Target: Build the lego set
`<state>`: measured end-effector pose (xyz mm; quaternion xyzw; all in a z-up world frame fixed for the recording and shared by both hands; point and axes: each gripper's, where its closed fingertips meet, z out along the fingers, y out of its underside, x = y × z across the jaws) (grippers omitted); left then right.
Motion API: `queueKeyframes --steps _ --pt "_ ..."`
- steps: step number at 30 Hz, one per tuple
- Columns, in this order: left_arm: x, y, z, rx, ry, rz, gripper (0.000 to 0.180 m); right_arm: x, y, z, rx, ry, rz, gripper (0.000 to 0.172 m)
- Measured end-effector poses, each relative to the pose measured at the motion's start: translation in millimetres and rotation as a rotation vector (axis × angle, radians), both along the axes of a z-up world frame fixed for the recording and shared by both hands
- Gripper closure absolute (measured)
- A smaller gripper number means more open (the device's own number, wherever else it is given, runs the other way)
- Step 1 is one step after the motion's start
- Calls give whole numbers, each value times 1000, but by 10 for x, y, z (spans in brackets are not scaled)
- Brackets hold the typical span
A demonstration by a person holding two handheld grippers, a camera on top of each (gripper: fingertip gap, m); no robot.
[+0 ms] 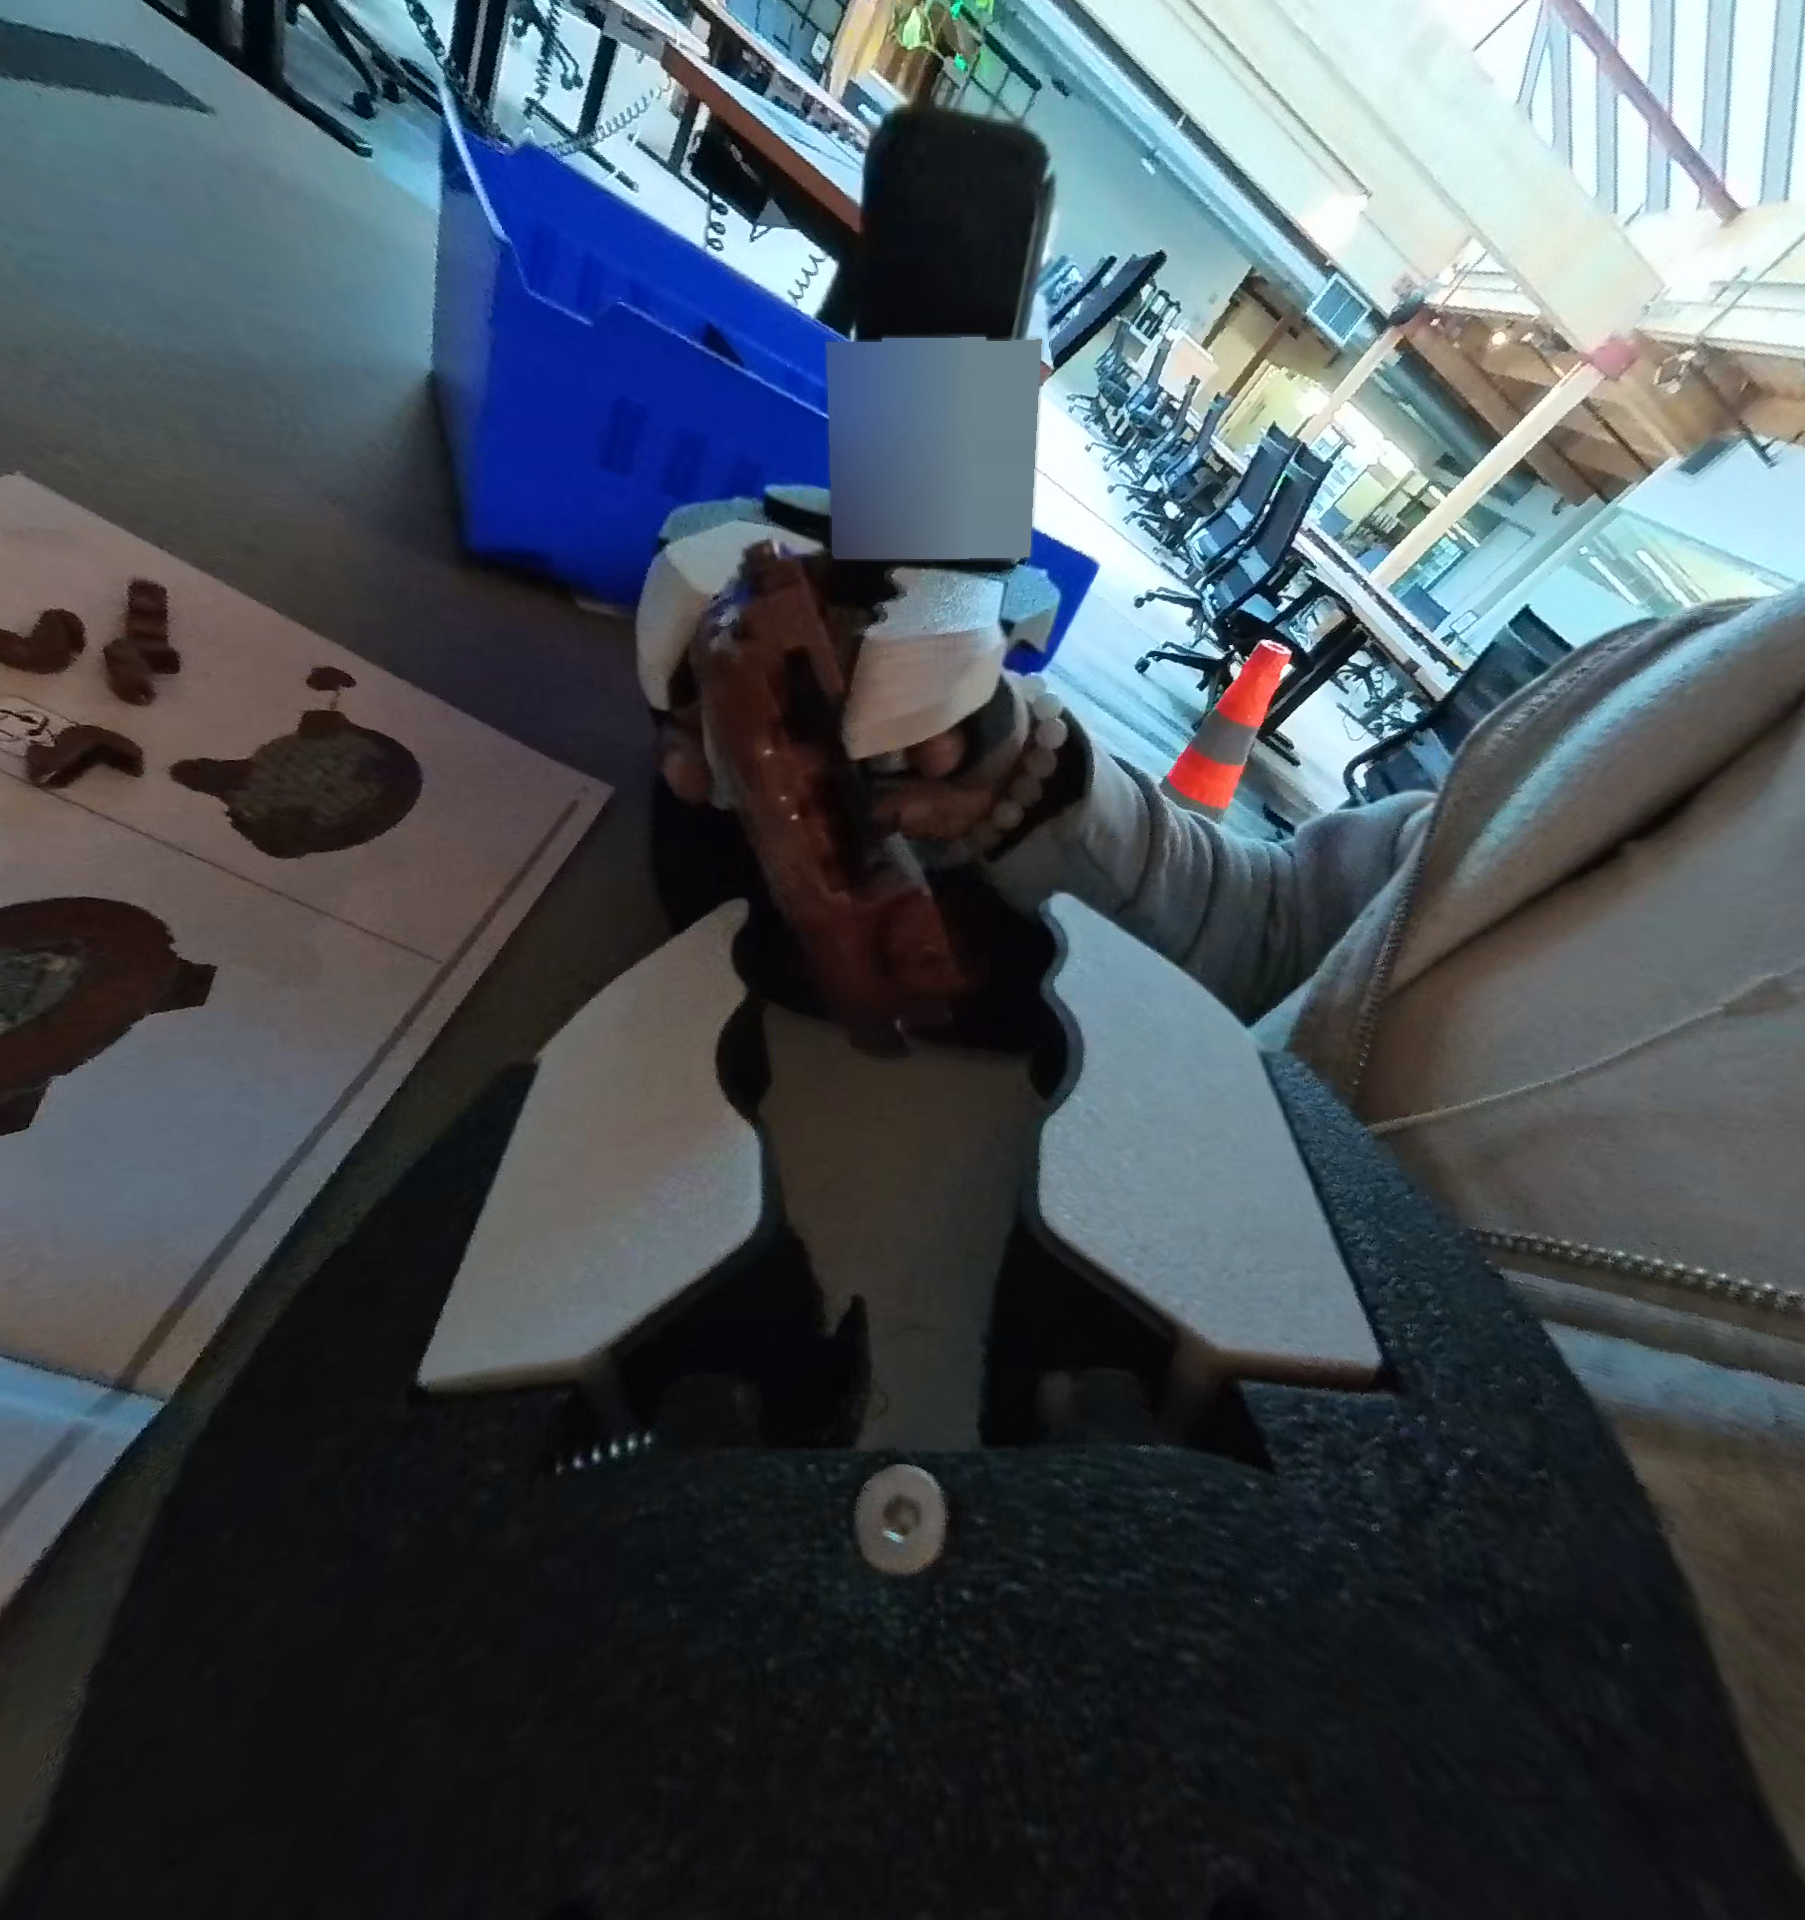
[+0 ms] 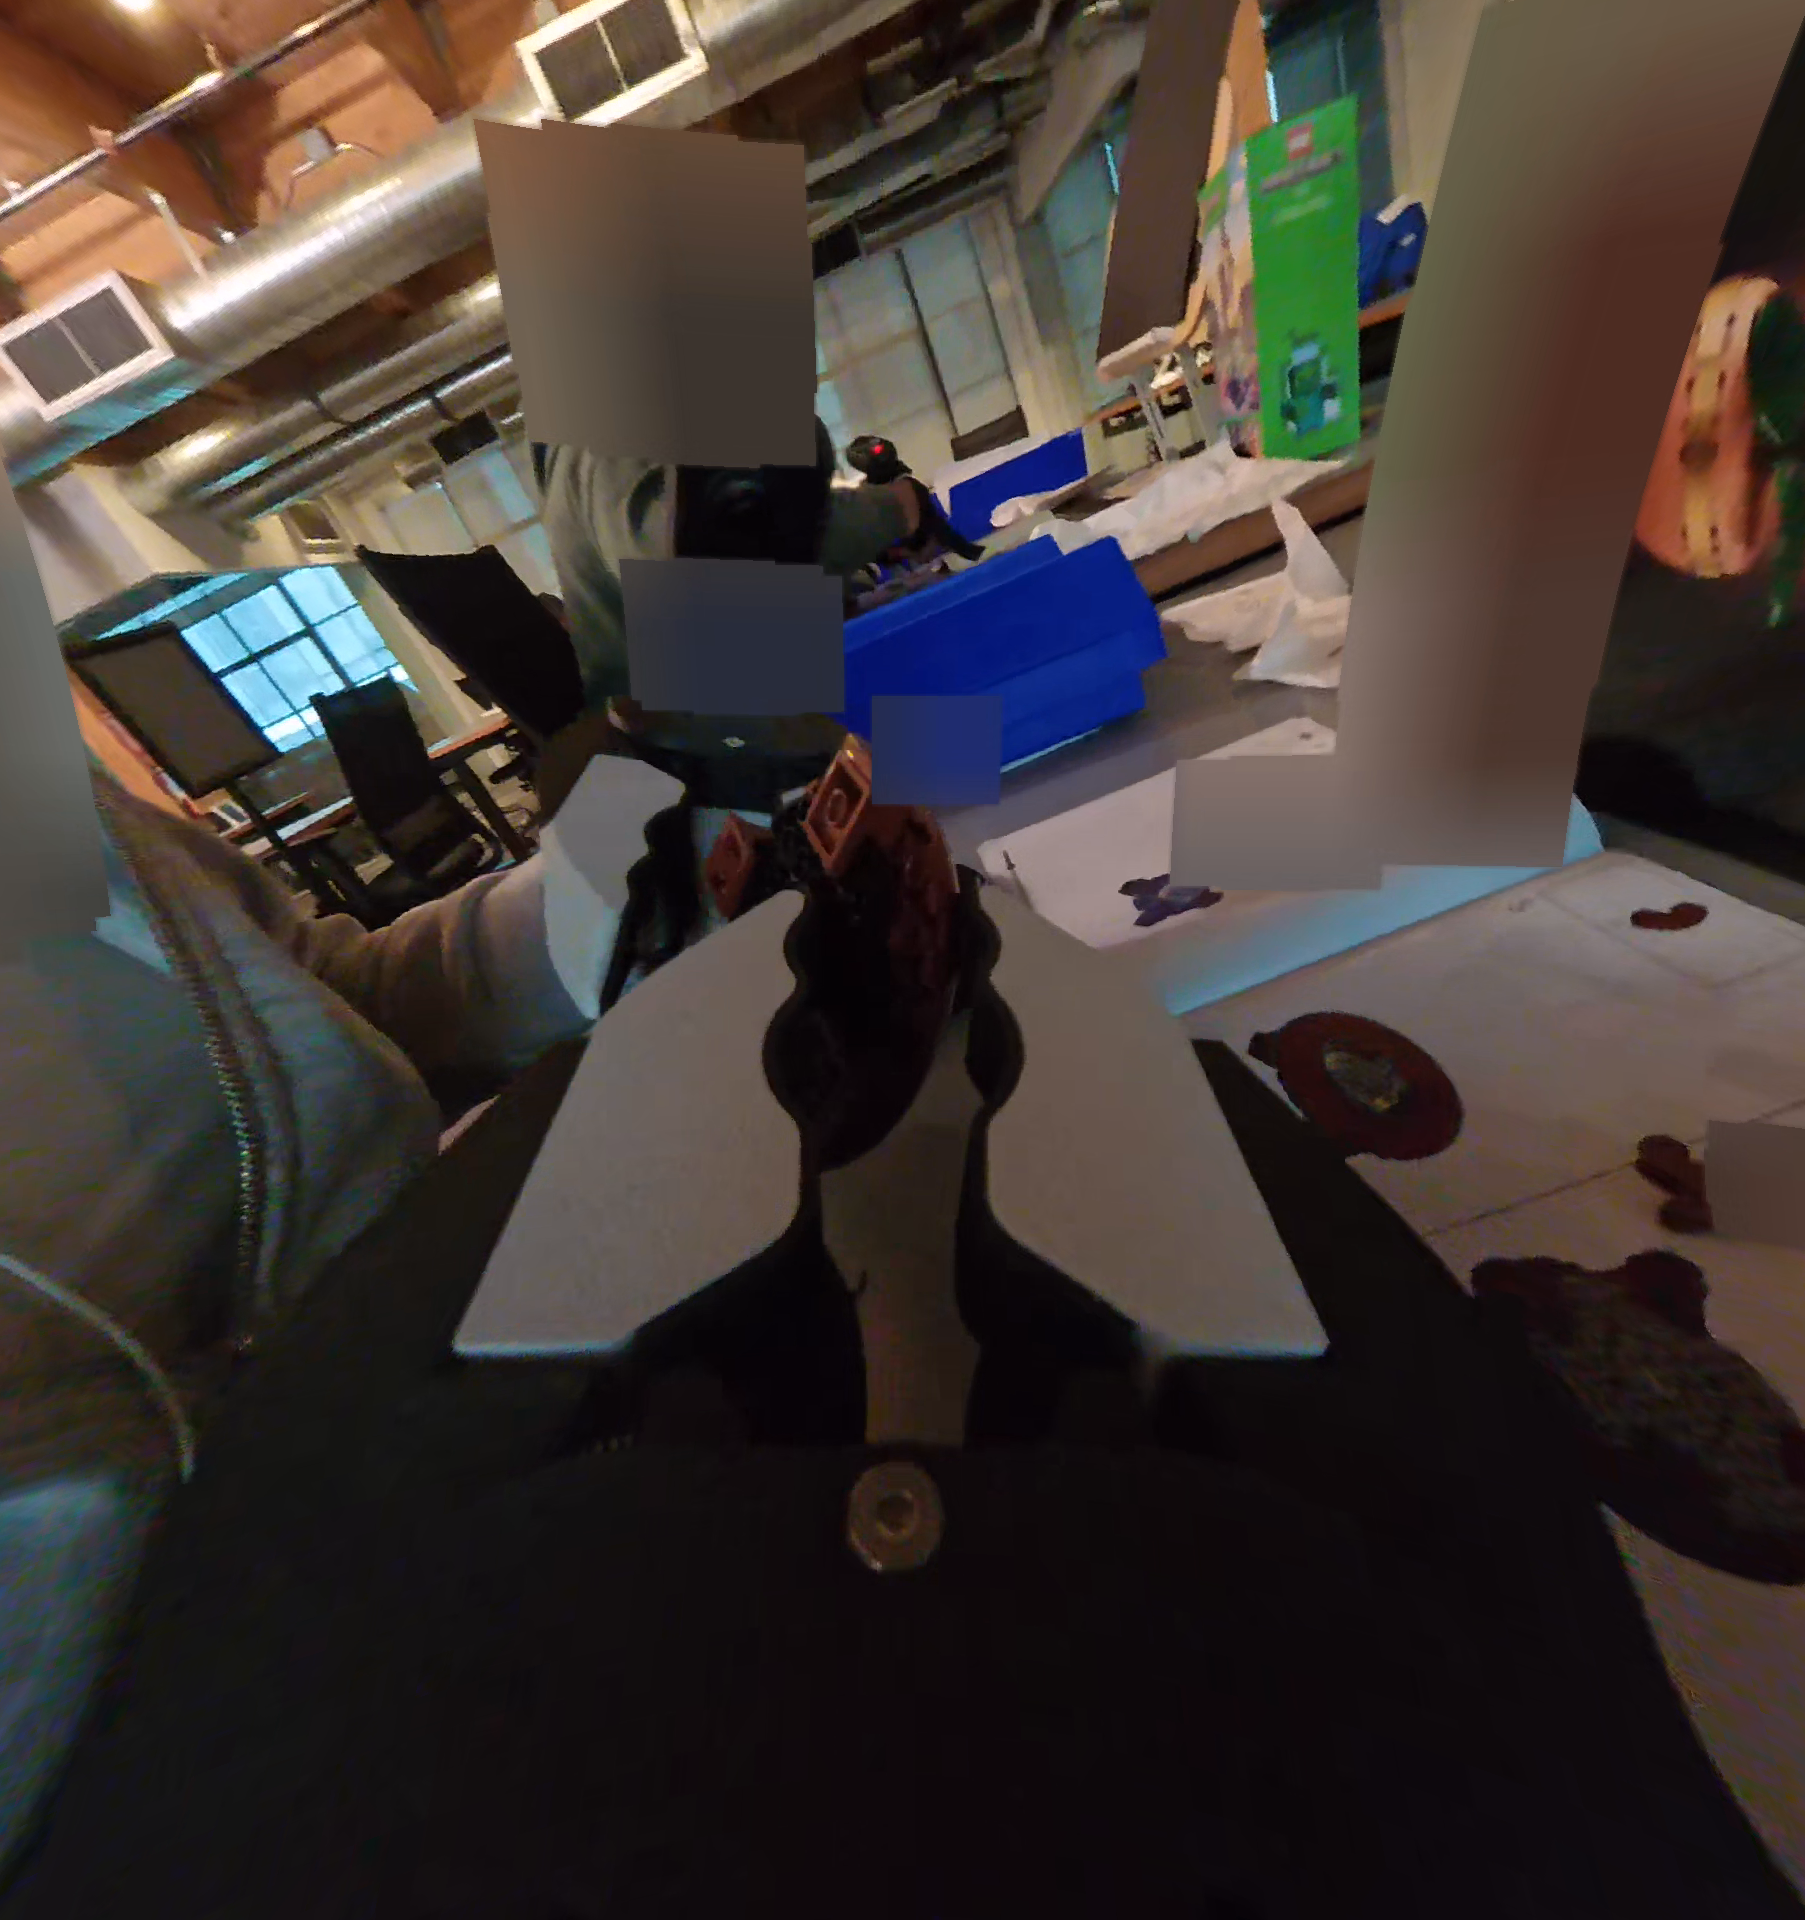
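Brown brick piece (image 1: pixel 825 790) is up in the air betw. the two grippers, over the worktop (image 1: pixel 202 343), a flat, long assembly of red-brown bricks. In the left wrist view its long axis runs from the near end, low betw. the left fingers, up and away toward the right gripper (image 1: pixel 773 634), leaning a bit left; thin edge faces the camera.

Right gripper (image 2: pixel 882 997): narrow, clamped on the piece's far end, pads pressing both sides; studs (image 2: pixel 836 821) stick out past the tips.

Left gripper (image 1: pixel 893 977): about half open. Near end of the piece sits betw. the fingers (image 1: pixel 669 997); can't tell if the pads touch it.

Room: free air round the piece. Printed sheet (image 1: pixel 254 935) w/ pictures of brown parts lies below-left on the worktop, its corner near. Blue bin (image 1: pixel 607 395) stands behind, well apart. Person's grey sleeve (image 1: pixel 1220 862) and jacket (image 1: pixel 1604 935) close in on the right. Orange cone (image 1: pixel 1230 727) far off on the floor.
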<state>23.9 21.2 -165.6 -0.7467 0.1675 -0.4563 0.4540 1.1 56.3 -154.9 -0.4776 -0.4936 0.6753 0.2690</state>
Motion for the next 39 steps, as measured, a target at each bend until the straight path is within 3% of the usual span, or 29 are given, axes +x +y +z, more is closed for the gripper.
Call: queueKeyframes --steps 7,12,15,21,25,33,36,39 --pt "-39 34 -104 -40 -73 50 136 -43 -88 -129 -34 -94 55 149" --pt "-35 57 -169 -87 -127 58 130 -62 -150 -189 -4 -130 79 149" --pt "-60 51 -119 -66 -125 50 151 -76 -160 -216 15 -147 74 149" --pt "-104 23 -129 -91 -74 18 157 -53 -207 -184 74 -112 71 149" --pt "-123 -12 -73 -114 -155 -18 157 -20 -160 -111 58 -64 44 140" --pt "-160 31 -62 -107 -207 -44 157 -47 -193 -185 -36 -146 128 154" --pt "-157 70 -43 -117 -245 -60 139 -68 -247 -253 -47 -206 169 155" --pt "-161 82 -121 -138 -224 -69 159 -95 -265 -245 -61 -218 189 156"
